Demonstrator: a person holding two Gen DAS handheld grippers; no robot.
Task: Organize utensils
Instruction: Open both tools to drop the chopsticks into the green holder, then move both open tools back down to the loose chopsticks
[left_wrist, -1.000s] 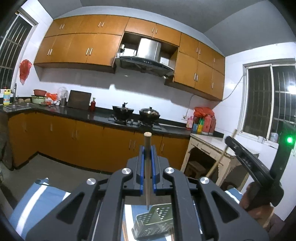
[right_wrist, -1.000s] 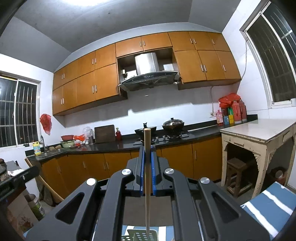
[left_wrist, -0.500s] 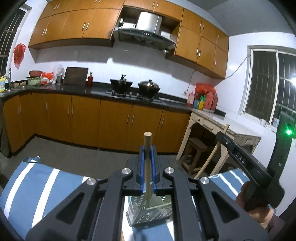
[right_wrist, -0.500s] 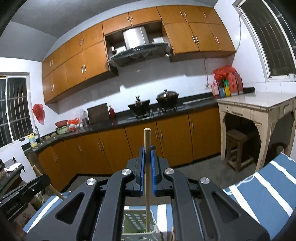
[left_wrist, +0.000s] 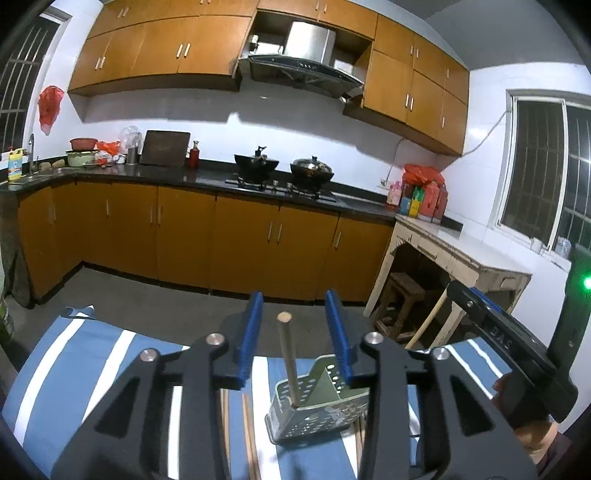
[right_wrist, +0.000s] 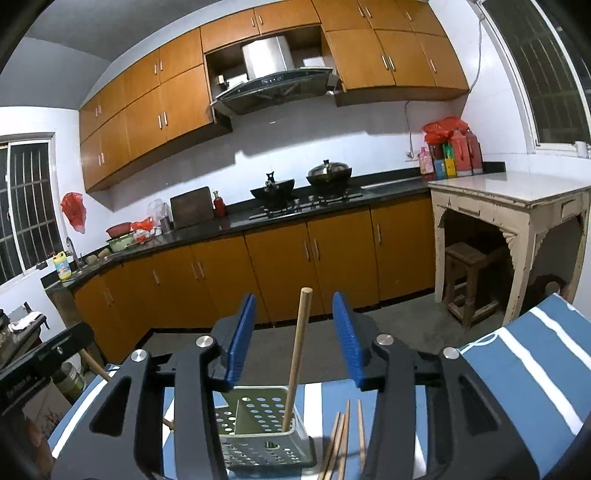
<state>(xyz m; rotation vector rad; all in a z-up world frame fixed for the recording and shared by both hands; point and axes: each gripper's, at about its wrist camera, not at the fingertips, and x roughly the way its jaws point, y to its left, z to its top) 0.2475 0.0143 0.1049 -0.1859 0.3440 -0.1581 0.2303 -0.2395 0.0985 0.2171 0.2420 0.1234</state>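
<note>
A grey-green perforated utensil holder (left_wrist: 314, 410) (right_wrist: 258, 432) stands on a blue-and-white striped cloth (left_wrist: 92, 354). My left gripper (left_wrist: 294, 332) hangs over it with its jaws opening. A wooden chopstick (left_wrist: 287, 354) stands in the holder between the blue pads (left_wrist: 251, 332), touching neither. My right gripper (right_wrist: 295, 339) is also opening. A second chopstick (right_wrist: 297, 350) leans in the holder's near compartment, free of the blue pads (right_wrist: 347, 339). Several loose chopsticks (right_wrist: 343, 435) lie on the cloth just right of the holder.
The right gripper's black body (left_wrist: 509, 347) reaches in from the right, a hand under it. The left one (right_wrist: 44, 354) shows at the left edge. Beyond the cloth lie bare floor, orange cabinets (left_wrist: 240, 243), a stove with two pans (left_wrist: 284, 170) and a pale side table (right_wrist: 509, 199).
Both grippers have sunk toward the holder and their jaws have parted. The two chopsticks that were clamped now stand loose in the holder.
</note>
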